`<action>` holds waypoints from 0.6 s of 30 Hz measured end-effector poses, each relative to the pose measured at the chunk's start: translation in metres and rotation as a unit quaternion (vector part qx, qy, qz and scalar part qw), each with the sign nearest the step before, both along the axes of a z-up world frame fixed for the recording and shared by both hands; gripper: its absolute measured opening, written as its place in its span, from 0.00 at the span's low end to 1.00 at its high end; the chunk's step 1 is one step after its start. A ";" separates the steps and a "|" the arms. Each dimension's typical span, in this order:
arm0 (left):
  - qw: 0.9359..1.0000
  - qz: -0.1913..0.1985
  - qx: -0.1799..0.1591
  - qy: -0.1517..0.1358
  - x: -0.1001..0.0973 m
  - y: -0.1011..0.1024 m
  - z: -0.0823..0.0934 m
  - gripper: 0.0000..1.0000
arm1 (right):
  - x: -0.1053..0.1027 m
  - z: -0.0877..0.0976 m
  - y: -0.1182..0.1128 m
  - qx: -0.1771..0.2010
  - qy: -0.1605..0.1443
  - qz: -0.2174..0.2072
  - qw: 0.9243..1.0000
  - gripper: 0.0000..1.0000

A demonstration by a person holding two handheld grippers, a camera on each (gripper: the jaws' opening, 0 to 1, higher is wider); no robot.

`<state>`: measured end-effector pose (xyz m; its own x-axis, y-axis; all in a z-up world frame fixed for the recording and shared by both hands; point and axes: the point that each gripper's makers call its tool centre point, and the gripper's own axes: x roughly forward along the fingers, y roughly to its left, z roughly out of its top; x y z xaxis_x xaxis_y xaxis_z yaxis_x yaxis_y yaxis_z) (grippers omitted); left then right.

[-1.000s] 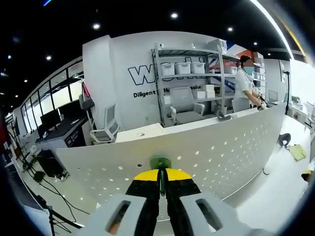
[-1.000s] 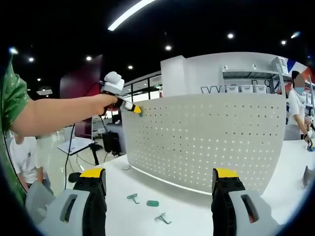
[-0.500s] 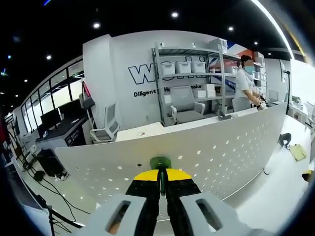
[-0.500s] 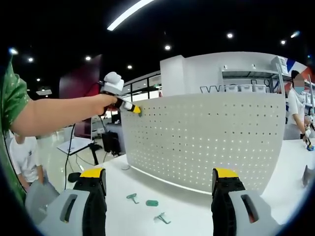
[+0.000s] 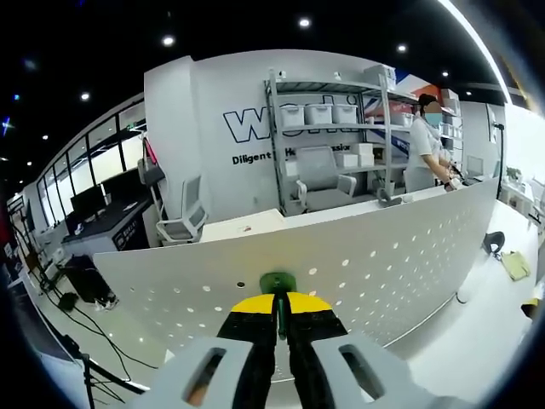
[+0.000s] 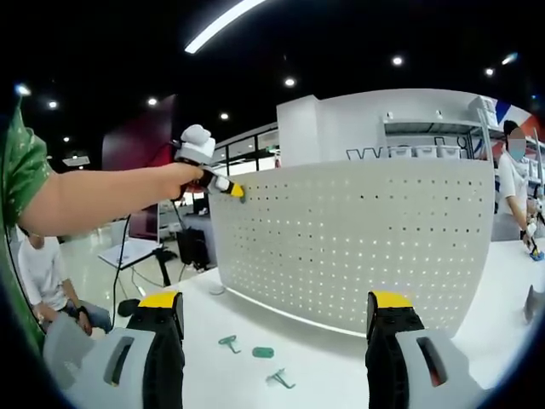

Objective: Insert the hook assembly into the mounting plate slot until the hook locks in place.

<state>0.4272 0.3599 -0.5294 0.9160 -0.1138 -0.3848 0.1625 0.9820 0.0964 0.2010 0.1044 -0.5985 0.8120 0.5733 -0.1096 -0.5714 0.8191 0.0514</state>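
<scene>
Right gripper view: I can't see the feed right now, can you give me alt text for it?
The left tool, held at arm's length, touches the top left corner of the white perforated mounting plate. The right tool is open in the foreground, above three green hook pieces on the white table.

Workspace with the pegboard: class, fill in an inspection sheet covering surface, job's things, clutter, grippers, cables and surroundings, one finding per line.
Surface: white table, pegboard standing on it.
Job's things: white perforated mounting plate upright; green hook pinched in the left gripper at the plate's upper edge; three spare green hooks lying on the table in front of the plate.
Clutter: nothing seen beyond the spare hooks.
Grippers: left gripper shut on the hook; right gripper open, holding nothing, facing the plate.
Cables: black cables on the floor behind the plate.
Surroundings: shelving rack with bins, office chairs, a standing person, a seated person.
</scene>
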 end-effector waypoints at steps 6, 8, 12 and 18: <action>1.000 0.000 0.003 0.000 0.001 0.001 0.000 0.03 | 0.000 -0.001 0.001 0.001 0.001 0.001 1.000 0.90; 1.000 -0.001 0.003 0.000 0.002 0.001 0.000 0.03 | 0.000 -0.001 0.001 0.001 0.001 0.002 1.000 0.90; 1.000 -0.003 0.004 0.001 0.002 0.001 0.000 0.03 | 0.000 -0.001 0.002 0.001 0.001 0.002 1.000 0.90; 1.000 -0.004 0.005 0.001 0.000 0.001 0.000 0.04 | 0.000 0.000 0.002 0.000 0.000 0.003 1.000 0.90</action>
<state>0.4275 0.3607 -0.5294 0.9143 -0.1180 -0.3875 0.1711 0.9796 0.1055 0.2006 0.1062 -0.5987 0.8081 0.5787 -0.1099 -0.5767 0.8153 0.0522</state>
